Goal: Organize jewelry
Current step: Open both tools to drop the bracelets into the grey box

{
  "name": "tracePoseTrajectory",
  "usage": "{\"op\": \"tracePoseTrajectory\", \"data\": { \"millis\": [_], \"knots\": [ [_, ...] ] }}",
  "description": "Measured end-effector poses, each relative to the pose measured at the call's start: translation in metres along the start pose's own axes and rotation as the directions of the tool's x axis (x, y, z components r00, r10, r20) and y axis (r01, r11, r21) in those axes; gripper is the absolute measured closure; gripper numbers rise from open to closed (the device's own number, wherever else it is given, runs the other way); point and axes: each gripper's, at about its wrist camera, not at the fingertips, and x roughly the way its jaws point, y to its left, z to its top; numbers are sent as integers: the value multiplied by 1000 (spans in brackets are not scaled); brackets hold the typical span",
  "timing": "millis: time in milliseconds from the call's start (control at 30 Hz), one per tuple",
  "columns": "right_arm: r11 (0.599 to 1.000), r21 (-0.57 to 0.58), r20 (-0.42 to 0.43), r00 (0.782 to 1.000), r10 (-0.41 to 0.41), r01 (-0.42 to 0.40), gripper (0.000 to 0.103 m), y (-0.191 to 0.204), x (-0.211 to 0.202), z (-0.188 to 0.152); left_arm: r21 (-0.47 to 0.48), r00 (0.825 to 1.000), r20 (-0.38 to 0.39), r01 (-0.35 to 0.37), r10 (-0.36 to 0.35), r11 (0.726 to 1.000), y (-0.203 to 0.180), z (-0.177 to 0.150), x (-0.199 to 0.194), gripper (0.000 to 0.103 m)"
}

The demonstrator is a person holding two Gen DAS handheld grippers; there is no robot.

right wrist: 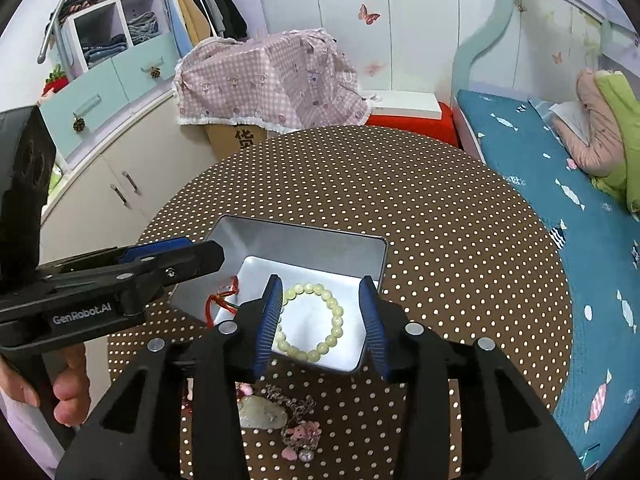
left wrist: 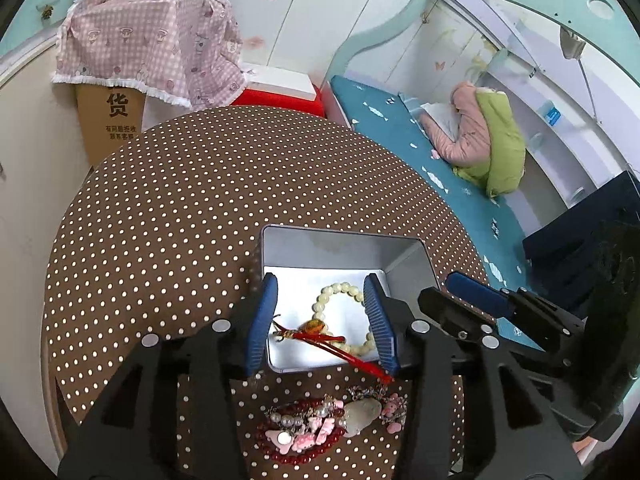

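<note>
Red cord (left wrist: pixel 320 336) half in the tin (left wrist: pixel 344 240)

Both our grippers, left (left wrist: pixel 322 320) and right (right wrist: pixel 320 320), have wide, empty fingers. The cord is light and floppy; we should pinch its bead.

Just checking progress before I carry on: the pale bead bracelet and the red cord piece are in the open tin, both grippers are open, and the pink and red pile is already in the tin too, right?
Not quite. The pink and red pile lies on the dotted tablecloth in front of the tin, as the left wrist view shows. The pale bead bracelet and red cord piece are in the tin, though the cord's tail hangs over the rim. Left gripper and right gripper are open.
</note>
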Motion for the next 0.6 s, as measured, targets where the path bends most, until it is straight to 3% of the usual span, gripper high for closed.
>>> {"op": "tracePoseTrajectory", "data": {
  "millis": [300, 433, 600],
  "knots": [
    [998, -39, 10, 999, 53, -52, 59, 19, -22, -29, -6, 1000, 25, -9, 9, 1000, 4, -26, -26, 53],
    [988, -47, -23, 989, 148, -148, 59, 26, -22, -44, -6, 998, 53, -15, 15, 1000, 9, -39, -42, 53],
    [989, -81, -68, 990, 120, -126, 72, 37, -1, -43, 4, 998, 49, -43, 43, 999, 13, -53, -50, 53]
  ]
}}
